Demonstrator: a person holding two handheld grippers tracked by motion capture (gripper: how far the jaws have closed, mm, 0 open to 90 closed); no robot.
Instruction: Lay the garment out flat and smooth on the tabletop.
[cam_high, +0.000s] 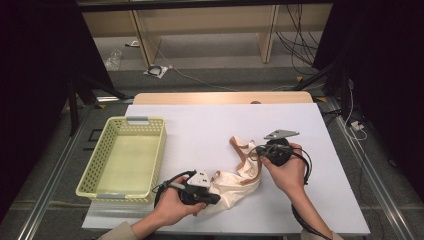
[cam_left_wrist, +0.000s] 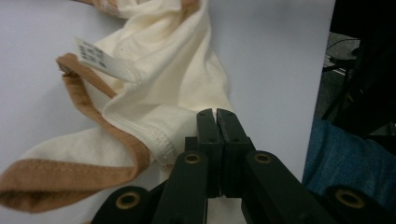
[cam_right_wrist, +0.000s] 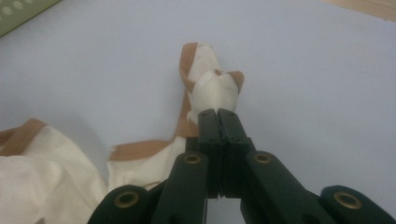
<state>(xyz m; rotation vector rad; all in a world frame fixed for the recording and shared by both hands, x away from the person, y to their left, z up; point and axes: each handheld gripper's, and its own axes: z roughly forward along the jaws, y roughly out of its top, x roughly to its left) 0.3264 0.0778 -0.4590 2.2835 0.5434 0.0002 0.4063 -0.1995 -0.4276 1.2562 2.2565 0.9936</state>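
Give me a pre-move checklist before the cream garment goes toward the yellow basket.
1. Left gripper shut on the cream garment: ok, cloth pinched between its jaws.
2. Right gripper shut on the garment's strap end: ok.
3. Yellow basket has room: ok, nothing lies in it.
4. Path over the white table cover to the basket: ok, nothing in the way.
5. Garment spread flat: not ok, bunched between the grippers.
6. Grip firm enough to lift: cannot tell.
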